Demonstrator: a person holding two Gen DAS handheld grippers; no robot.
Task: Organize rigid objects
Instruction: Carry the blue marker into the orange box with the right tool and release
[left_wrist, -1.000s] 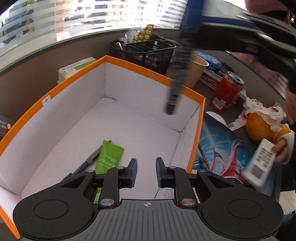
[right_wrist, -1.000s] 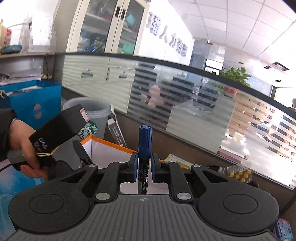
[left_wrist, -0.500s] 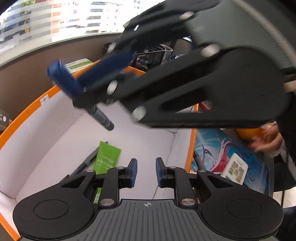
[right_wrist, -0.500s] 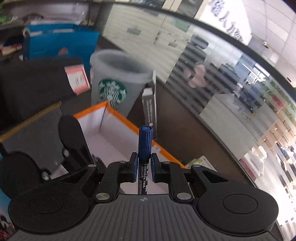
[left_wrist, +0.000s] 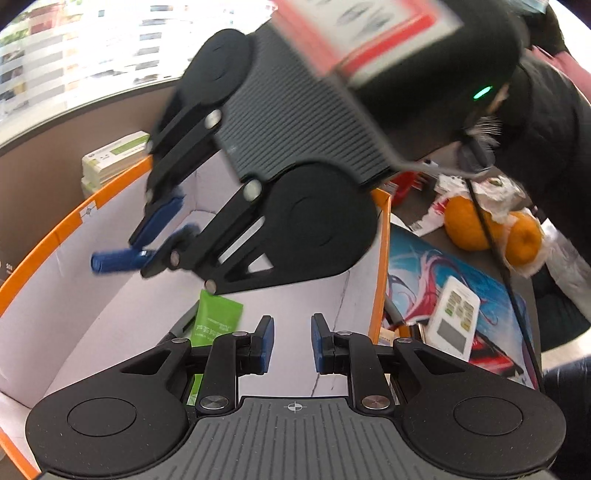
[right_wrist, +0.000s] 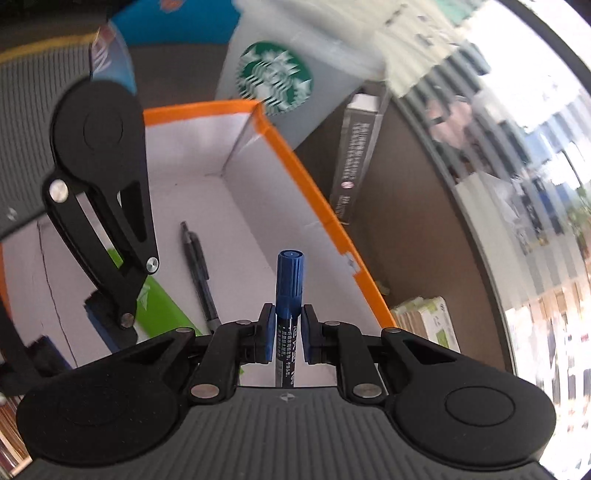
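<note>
An orange-rimmed white box (left_wrist: 74, 218) lies open under both grippers. My right gripper (right_wrist: 289, 325) is shut on a blue-capped marker (right_wrist: 290, 280), which points forward over the box floor. In the left wrist view the right gripper (left_wrist: 166, 229) hangs inside the box, with the marker's cap (left_wrist: 114, 260) sticking out to the left. On the box floor lie a dark pen (right_wrist: 199, 266) and a green packet (left_wrist: 218, 314). My left gripper (left_wrist: 291, 343) is shut on nothing, low over the near right part of the box.
Right of the box a white remote (left_wrist: 454, 321) lies on a blue patterned mat (left_wrist: 417, 266), with oranges (left_wrist: 469, 225) in a bag behind it. A Starbucks cup (right_wrist: 273, 77), a dark carton (right_wrist: 354, 158) and a green-and-white pack (left_wrist: 114, 155) stand just outside the box walls.
My right gripper has rolled and come down into the box with the marker, so that it now points at the box floor. The left gripper has barely shifted.
</note>
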